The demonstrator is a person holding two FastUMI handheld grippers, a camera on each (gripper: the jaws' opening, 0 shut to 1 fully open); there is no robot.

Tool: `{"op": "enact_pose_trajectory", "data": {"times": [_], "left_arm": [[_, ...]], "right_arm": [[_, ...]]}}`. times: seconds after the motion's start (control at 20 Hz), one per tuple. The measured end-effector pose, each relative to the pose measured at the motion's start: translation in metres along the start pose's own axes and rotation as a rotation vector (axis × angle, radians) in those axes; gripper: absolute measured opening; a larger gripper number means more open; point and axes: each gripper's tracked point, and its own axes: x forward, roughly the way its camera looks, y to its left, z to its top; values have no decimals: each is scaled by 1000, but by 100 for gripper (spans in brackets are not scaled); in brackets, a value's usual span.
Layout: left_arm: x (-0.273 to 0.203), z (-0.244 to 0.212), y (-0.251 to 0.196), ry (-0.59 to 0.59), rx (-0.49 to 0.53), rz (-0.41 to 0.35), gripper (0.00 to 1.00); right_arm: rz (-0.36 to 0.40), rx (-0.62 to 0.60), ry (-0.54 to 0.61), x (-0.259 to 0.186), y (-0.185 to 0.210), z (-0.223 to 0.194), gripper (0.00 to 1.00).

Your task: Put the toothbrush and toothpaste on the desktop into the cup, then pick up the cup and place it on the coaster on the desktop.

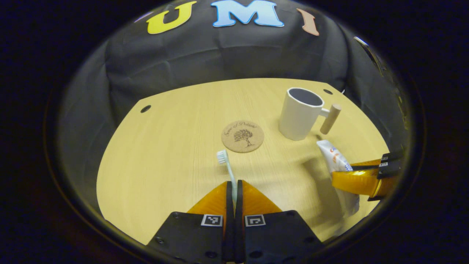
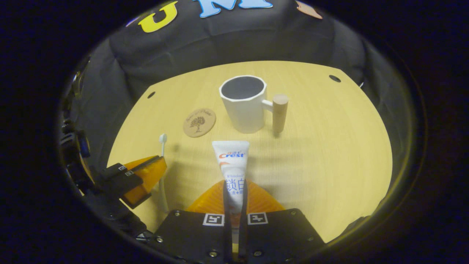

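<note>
In the left gripper view, the left gripper [image 1: 234, 189] has its orange fingers pressed on the toothbrush [image 1: 228, 168], whose thin handle runs up between them and whose white bristle head points toward the coaster [image 1: 242, 136]. The round cork coaster lies flat near the middle of the bench [image 1: 165, 154]. To its right stands the cup [image 1: 300, 113], white, upright, its wooden handle turned to the right. Farther right the toothpaste [image 1: 335, 159] hangs above the bench in the right gripper [image 1: 361, 179]. In the right gripper view, the left gripper [image 2: 146, 176] shows at the left edge with the toothbrush [image 2: 162, 146] rising from it, head up. The coaster [image 2: 199, 122] lies just beyond, and the cup [image 2: 244, 104] stands to its right, near but not touching it. Below the cup, the right gripper [image 2: 234, 200] pinches the toothpaste [image 2: 231, 165] between both fingers, the tube's flat crimped end pointing toward the cup.
</note>
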Motion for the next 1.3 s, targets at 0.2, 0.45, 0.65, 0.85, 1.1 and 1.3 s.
{"op": "enact_pose_trajectory", "data": {"times": [0.2, 0.45, 0.65, 0.85, 1.1, 1.3], "left_arm": [[-12, 26, 9, -64, -14, 4, 8], [-25, 59, 16, -126, -38, -1, 9], [-30, 78, 17, -161, -54, -12, 8], [-36, 88, 18, -185, -52, -21, 8], [-45, 90, 18, -191, -53, -29, 7], [-47, 89, 20, -187, -59, -21, 7]], "right_arm": [[46, 16, -97, -29, 11, 38, 8], [74, 79, -254, -53, 15, 112, 9], [81, 126, -378, -47, 10, 170, 8], [102, 207, -445, -23, 4, 209, 8], [97, 265, -499, 10, -5, 237, 8], [59, 275, -493, 33, -12, 239, 9]]}}
